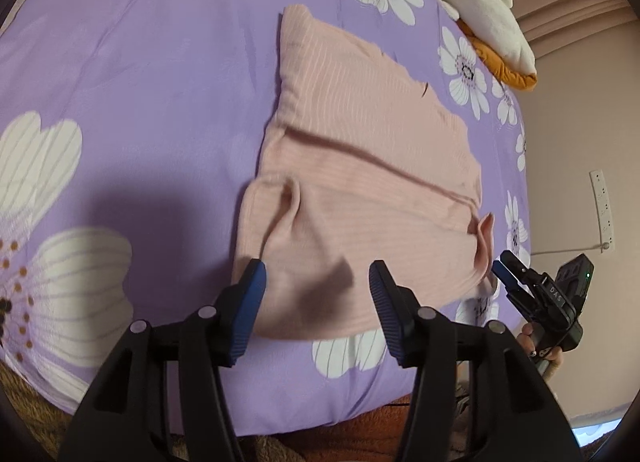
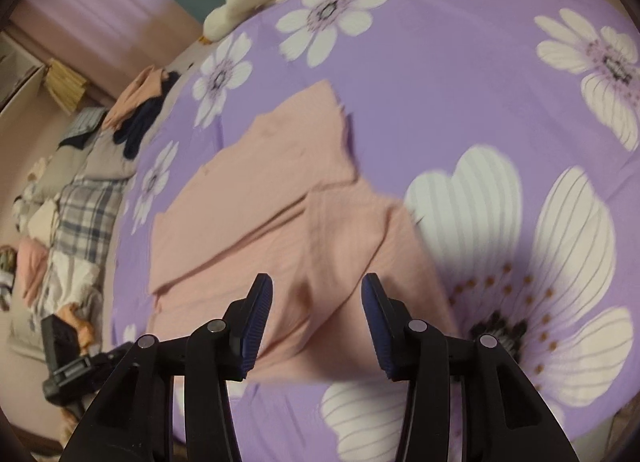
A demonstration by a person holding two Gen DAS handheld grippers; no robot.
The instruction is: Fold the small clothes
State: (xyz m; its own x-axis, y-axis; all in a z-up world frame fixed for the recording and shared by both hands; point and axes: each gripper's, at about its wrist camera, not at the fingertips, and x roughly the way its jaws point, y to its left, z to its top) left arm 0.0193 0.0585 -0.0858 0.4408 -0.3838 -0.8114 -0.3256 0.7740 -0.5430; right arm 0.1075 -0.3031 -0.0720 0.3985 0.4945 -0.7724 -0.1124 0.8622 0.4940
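Observation:
A pink ribbed garment (image 1: 360, 166) lies folded on the purple flowered bedspread (image 1: 140, 102). My left gripper (image 1: 317, 268) hovers open over the garment's near edge, its blue pads clear of the cloth on both sides. My right gripper (image 1: 505, 264) is seen beside the garment's near right corner, held by a hand (image 1: 540, 342). In the right wrist view the garment (image 2: 260, 202) looks blurred, and my right gripper (image 2: 317, 282) stands open above its near fold with nothing pinched. The left gripper's black housing (image 2: 60, 342) shows at the lower left.
A white plush item (image 1: 480, 2) over an orange cloth (image 1: 512, 74) lies at the bed's far edge. A heap of other clothes (image 2: 80, 202), plaid and pink among them, lies beside the bed. A socket strip (image 1: 602, 202) hangs on the pink wall.

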